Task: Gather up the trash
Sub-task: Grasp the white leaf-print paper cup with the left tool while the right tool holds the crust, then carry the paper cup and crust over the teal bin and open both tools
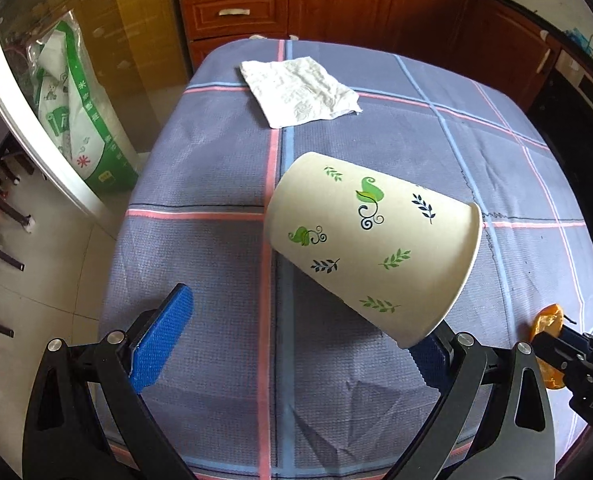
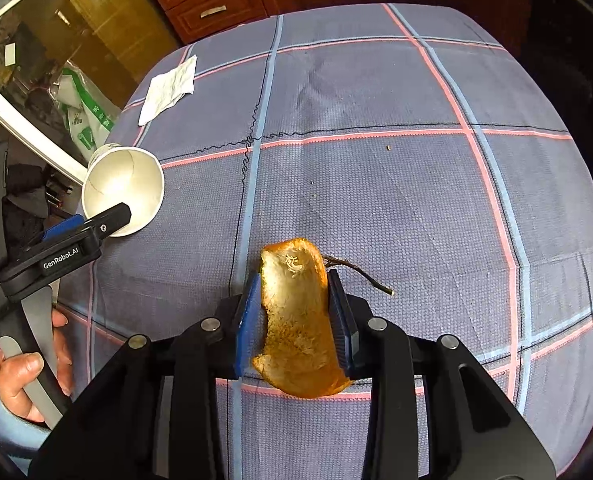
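Observation:
A white paper cup (image 1: 372,240) printed with green leaves lies tilted on the checked tablecloth (image 1: 216,160). Its rim leans on the right finger of my left gripper (image 1: 296,320). That gripper is open wide, and its left blue pad (image 1: 164,340) is clear of the cup. The right wrist view shows the cup's (image 2: 122,188) empty mouth. My right gripper (image 2: 294,280) is shut on a piece of orange peel (image 2: 296,320), with a thin dry stem (image 2: 360,276) beside it. A crumpled white napkin (image 1: 300,88) lies flat at the table's far side.
Wooden cabinets and drawers (image 1: 236,0) stand beyond the table. A glass door (image 1: 24,92) with a green and white bag (image 1: 80,120) behind it is on the left. A hand (image 2: 28,376) grips the left tool's handle. The tile floor drops off left of the table.

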A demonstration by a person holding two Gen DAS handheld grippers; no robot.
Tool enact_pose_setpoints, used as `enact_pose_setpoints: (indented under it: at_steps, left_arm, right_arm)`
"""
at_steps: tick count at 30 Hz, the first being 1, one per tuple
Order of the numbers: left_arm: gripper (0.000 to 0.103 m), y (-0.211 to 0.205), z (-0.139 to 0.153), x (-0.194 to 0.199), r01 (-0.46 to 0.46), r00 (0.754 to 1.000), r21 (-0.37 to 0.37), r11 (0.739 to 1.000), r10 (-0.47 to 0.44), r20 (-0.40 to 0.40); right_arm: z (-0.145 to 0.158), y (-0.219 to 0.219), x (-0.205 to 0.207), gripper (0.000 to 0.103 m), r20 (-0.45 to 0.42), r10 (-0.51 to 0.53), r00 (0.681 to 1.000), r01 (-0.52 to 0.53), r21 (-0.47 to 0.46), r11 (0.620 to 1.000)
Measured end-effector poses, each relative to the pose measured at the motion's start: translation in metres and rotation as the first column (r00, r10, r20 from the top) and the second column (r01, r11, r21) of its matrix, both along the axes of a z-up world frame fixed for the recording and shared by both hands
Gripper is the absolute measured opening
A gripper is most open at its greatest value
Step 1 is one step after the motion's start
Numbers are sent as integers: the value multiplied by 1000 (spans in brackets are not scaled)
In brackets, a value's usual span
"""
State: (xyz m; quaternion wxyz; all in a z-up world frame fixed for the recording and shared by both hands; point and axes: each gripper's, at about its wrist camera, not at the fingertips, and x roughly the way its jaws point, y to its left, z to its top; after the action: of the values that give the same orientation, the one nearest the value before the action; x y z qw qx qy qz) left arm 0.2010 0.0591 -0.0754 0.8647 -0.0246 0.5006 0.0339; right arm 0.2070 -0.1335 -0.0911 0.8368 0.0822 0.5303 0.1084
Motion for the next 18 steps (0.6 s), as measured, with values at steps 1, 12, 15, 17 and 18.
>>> enact_pose_setpoints:
  at_steps: [1,12,15,17,18]
  left_arm:
    - [98,1,1,-1,4,1000,-2,1000,-4,14]
    - [8,-14,15,-9,128,991,-31,991,-126,48]
    - [8,-31,26,-16,191,980,-29,981,-189,69]
    - [8,-41,31,-19,225,972,-41,973,-222,78]
    - [8,-47,34,-21,246,967,-49,968,-242,81]
  right_arm:
    - [0,1,-1,30,1,-2,1000,2,-4,1000]
    - [10,-2,-7,6,-7,-1,1000,1,25,1000]
    - [16,-7,-8,6,10,-13,1000,13,42,999]
    - [21,-13,-9,6,19,-25,1000,24,58,998]
    - [24,-16,-10,6,24,-32,999,30,66,997]
